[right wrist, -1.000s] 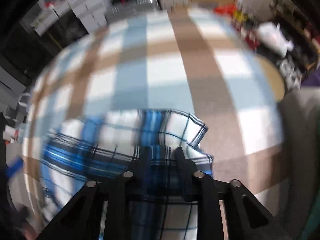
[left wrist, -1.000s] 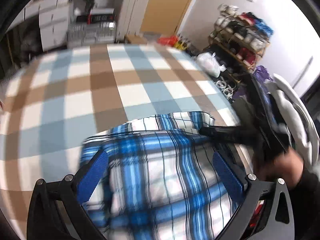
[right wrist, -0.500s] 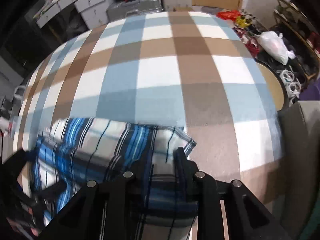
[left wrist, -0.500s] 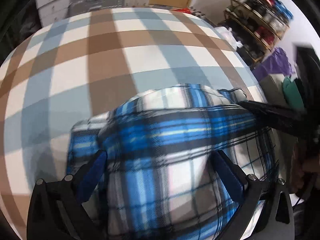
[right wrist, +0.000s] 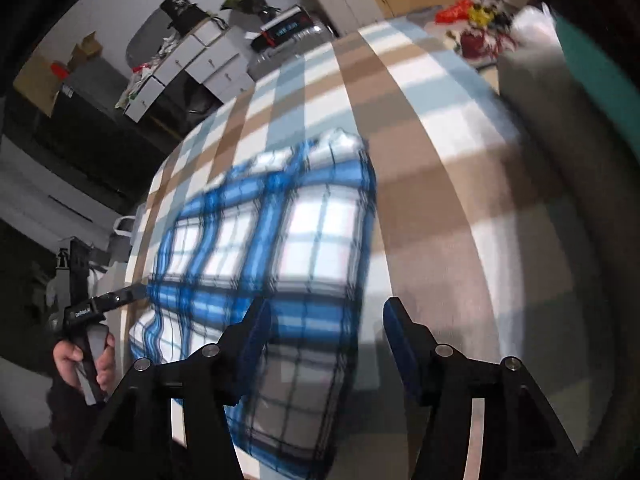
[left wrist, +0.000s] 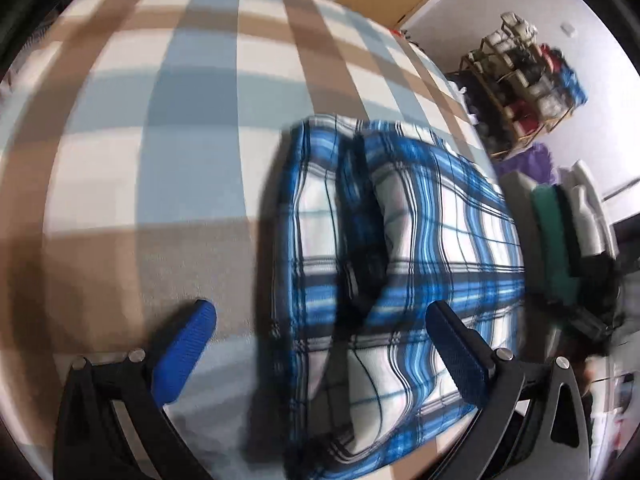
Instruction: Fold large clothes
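Your stock: soft matt cloth plaid shirt (left wrist: 404,248); fuzzy checked cloth cover (left wrist: 160,128); ribbed blue gripper pads (left wrist: 184,348).

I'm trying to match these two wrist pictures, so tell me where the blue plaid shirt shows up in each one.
Left wrist: the blue plaid shirt fills centre and lower right, reaching between the open left tongs.
Right wrist: it lies left of centre, its near end behind the open right tongs.
Shared landmark: the brown, blue and white checked cloth under the shirt, seen in both views.
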A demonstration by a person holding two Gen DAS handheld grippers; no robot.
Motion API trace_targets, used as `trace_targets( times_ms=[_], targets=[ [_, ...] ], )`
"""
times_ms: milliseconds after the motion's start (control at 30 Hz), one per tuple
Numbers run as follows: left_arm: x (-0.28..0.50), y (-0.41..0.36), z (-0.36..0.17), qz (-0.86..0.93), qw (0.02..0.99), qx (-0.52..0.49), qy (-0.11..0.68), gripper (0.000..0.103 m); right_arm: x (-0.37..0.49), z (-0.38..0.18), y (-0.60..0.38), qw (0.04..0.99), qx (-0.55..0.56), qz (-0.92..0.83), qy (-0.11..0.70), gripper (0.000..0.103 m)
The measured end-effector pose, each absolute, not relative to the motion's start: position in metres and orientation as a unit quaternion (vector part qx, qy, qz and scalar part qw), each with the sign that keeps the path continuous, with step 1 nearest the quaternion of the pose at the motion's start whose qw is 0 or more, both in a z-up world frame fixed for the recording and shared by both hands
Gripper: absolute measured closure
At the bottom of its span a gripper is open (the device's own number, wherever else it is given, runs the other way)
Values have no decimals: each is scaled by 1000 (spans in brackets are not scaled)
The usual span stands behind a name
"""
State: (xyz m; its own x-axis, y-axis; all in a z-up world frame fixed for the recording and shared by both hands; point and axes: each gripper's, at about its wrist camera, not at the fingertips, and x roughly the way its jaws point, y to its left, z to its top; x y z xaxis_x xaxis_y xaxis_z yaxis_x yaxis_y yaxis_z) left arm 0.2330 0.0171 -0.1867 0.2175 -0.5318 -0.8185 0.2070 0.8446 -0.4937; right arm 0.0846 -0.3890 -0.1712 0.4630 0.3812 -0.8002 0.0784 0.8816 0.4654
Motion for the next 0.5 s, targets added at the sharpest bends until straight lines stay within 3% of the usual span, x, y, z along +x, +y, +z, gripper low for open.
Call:
trace_targets(
  times_ms=[233,333,500],
  targets=[
    [237,-9,-187,-319,717,-178,594,2,86,-203,-387,780,312,126,527,44],
    [233,-20,-180,-322,718,-136,601,2,91,-202,-382,780,319,136,522,38],
    [219,-57,-172,-310,739,-25,597,17,98,-192,-354,799,221,129,544,35]
  ],
)
